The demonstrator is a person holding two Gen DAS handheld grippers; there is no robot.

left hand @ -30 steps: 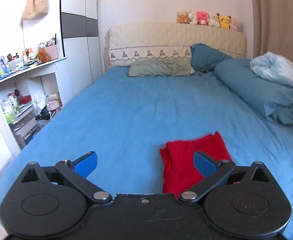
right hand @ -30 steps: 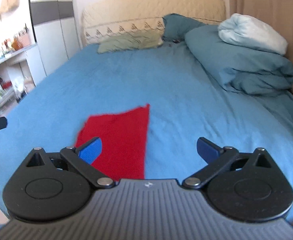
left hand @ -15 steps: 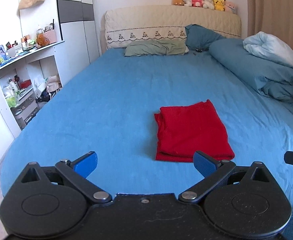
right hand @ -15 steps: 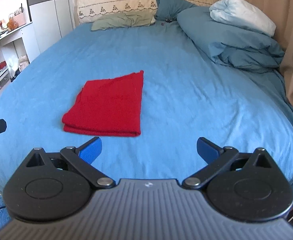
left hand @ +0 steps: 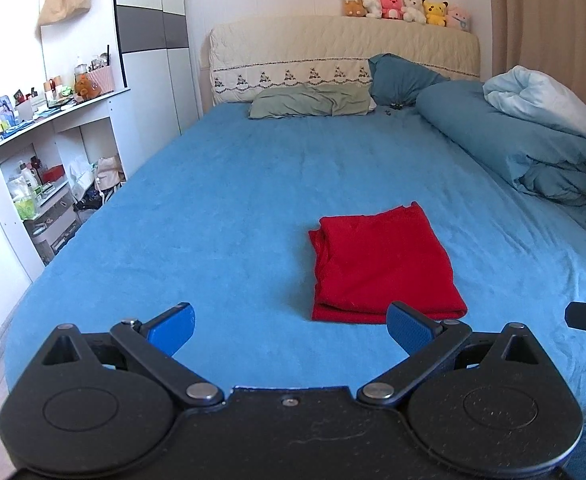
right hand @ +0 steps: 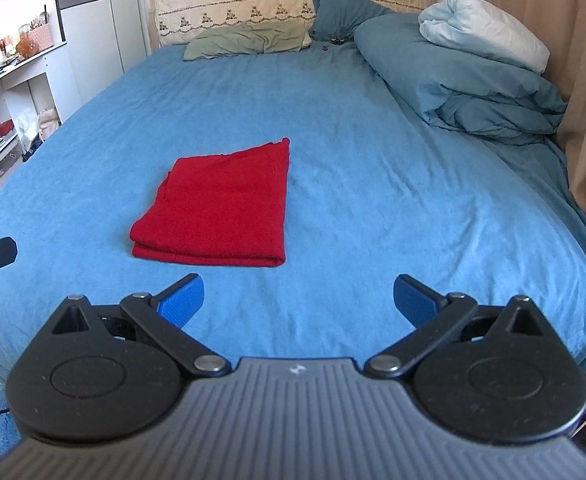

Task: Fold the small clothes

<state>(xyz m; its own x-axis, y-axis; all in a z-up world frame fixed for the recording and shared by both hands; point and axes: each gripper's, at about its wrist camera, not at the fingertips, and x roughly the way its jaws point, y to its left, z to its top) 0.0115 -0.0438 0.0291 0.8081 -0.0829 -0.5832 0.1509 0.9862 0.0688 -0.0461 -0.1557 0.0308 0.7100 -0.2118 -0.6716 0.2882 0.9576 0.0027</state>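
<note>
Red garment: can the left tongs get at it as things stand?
Probably yes. The left tongs are open and empty, and the folded red garment lies flat on the blue bedsheet just ahead of them, toward their right finger. Nothing sits between; the right tongs are apart from it, also open.

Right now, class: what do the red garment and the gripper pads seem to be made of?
Red garment: soft matte fabric, possibly knit or fleece; its folded edges look thick and rounded.
Left gripper pads: blue, finely dotted, probably rubber or textured plastic.
Sheet: matte blue cloth with a fuzzy nap.
</note>
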